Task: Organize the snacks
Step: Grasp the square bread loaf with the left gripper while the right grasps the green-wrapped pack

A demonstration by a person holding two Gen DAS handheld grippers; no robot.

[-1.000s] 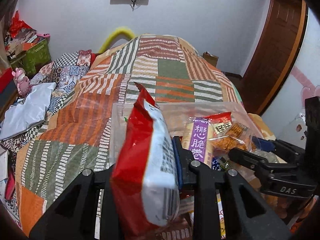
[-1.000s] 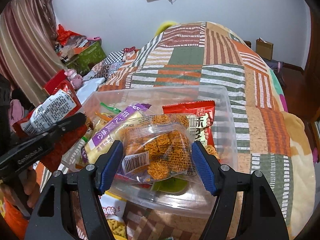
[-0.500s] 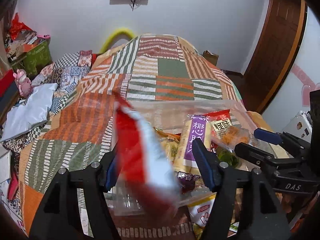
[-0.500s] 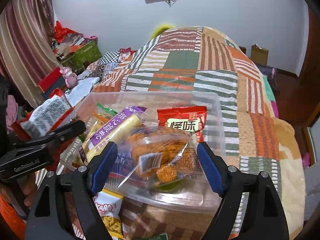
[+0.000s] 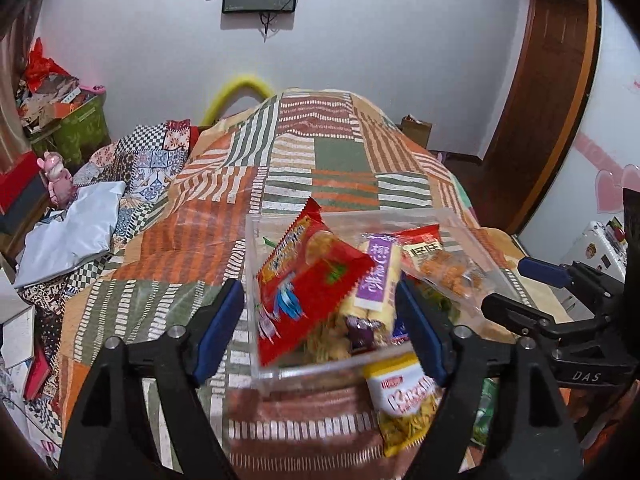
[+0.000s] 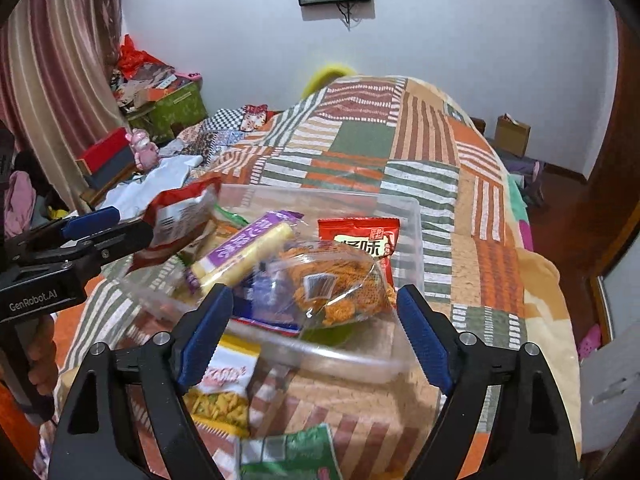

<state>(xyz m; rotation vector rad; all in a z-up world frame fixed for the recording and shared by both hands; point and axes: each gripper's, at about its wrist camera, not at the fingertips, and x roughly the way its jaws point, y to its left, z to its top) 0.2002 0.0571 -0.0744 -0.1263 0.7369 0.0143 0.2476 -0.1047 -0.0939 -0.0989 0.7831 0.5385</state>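
Observation:
A clear plastic bin sits on the patchwork bedspread and holds several snack packs. A red snack bag lies in its left part, free of my left gripper, which is open just in front of the bin. A clear bag of orange snacks rests in the bin's near right part, free of my open right gripper. A purple-labelled roll pack and a red packet lie between them.
A yellow-and-white snack bag lies on the bed in front of the bin. A green packet lies nearer still. Clothes, boxes and a pink toy crowd the bed's left side. A wooden door stands at right.
My left gripper opened and the red bag dropped into the bin. My right gripper opened and the clear bag of orange snacks fell into the bin. Both grippers drew back a little.

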